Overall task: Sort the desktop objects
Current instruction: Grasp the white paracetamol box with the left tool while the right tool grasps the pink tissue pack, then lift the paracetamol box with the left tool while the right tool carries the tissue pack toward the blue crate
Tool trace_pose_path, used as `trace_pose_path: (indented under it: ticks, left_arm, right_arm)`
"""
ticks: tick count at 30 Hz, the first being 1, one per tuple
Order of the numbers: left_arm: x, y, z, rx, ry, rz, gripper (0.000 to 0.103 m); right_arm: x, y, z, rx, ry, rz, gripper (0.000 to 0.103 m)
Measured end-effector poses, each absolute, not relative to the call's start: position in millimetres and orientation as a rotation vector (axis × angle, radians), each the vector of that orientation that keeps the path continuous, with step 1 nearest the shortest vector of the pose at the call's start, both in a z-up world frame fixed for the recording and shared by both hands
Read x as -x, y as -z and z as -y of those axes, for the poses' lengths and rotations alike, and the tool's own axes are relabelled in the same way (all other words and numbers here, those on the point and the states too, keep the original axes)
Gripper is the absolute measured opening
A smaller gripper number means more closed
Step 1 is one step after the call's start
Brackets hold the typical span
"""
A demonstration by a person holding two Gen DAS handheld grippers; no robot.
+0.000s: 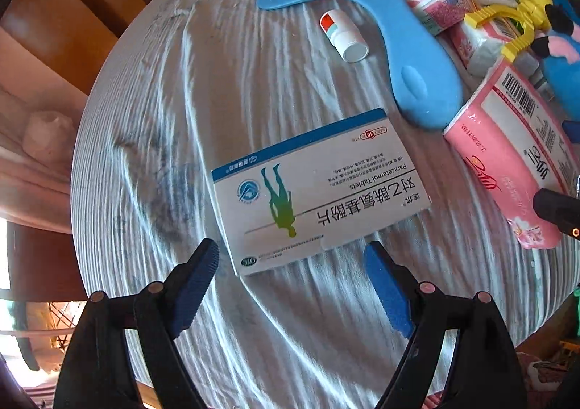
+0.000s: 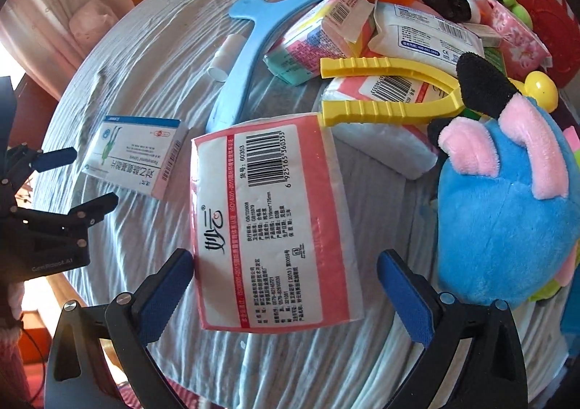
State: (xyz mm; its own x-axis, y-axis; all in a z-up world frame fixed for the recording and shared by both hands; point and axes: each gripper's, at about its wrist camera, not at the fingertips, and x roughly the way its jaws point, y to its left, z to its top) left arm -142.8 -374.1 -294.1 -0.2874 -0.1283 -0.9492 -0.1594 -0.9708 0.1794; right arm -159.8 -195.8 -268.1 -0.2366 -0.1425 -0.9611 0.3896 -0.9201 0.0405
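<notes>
A white and blue paracetamol tablet box (image 1: 319, 191) lies flat on the round cloth-covered table (image 1: 152, 126). My left gripper (image 1: 293, 257) is open just short of the box's near edge, touching nothing. The box also shows in the right wrist view (image 2: 134, 155), with the left gripper (image 2: 94, 180) beside it. A pink tissue pack (image 2: 272, 224) lies label up. My right gripper (image 2: 286, 267) is open, its fingers either side of the pack's near end. The pack shows in the left wrist view (image 1: 514, 162).
A blue hanger (image 2: 253, 36), a yellow plastic tong (image 2: 391, 90), a blue plush toy (image 2: 507, 206), a white bottle (image 1: 344, 36), more tissue packs (image 2: 417, 32) and other toys crowd the table's far and right side. The table edge is close on the left.
</notes>
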Motion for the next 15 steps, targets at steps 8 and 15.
trace_pose_path:
  ticks: [8, 15]
  left_arm:
    - [201.5, 301.2, 364.8, 1.668, -2.277, -0.568, 0.088]
    - [236.0, 311.1, 387.4, 1.723, -2.163, -0.322, 0.091]
  right_arm:
    - [170.5, 283.6, 204.5, -1.807, 2.282, -0.186, 0.103]
    - [173.6, 290.5, 202.6, -1.939, 2.424, 0.047, 0.103]
